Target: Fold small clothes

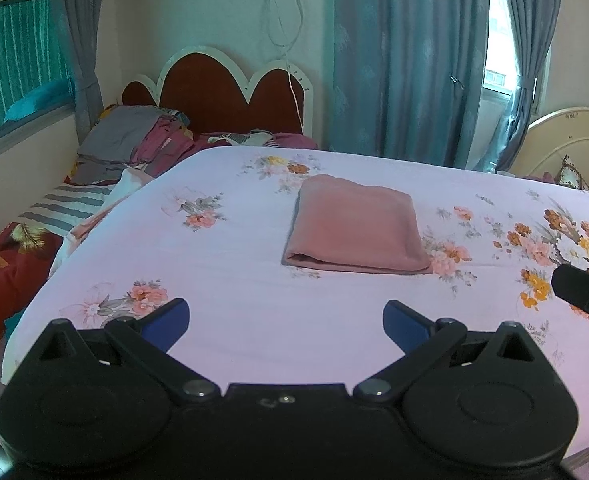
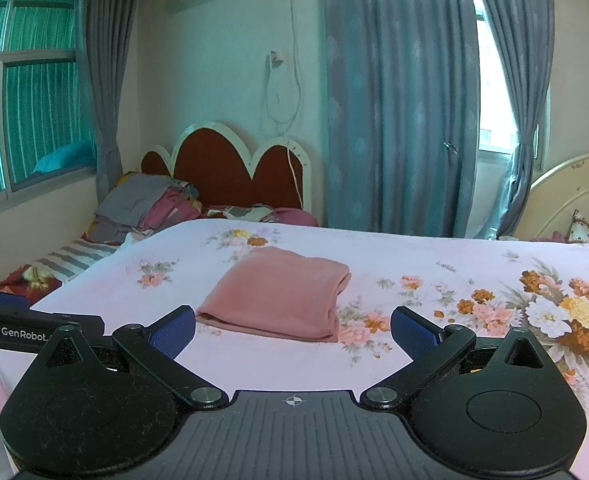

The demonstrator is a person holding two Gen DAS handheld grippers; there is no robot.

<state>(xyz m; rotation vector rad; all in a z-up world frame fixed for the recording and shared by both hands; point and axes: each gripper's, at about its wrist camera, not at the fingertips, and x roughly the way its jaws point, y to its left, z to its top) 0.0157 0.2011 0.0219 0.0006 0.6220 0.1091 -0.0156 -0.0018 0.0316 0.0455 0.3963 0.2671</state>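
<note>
Folded pink cloth point(image 1: 357, 226) laid on floral bedsheet point(image 1: 234, 264).
Left gripper point(image 1: 286, 322) and right gripper point(image 2: 293, 330) were held spread wide, empty, short of it.

Right gripper point(image 1: 586, 300): in the left wrist view only a black tip shows at the right edge; its fingers are cut off.
Left gripper point(image 2: 34, 320): in the right wrist view only one arm with part of a printed word shows.
Bed point(image 1: 254, 264): its near edge is hidden behind both gripper bodies.
Folded pink cloth point(image 2: 278, 296): what garment it is cannot be told.
Clothes pile point(image 1: 134, 140): separate pieces too jumbled to tell.
</note>
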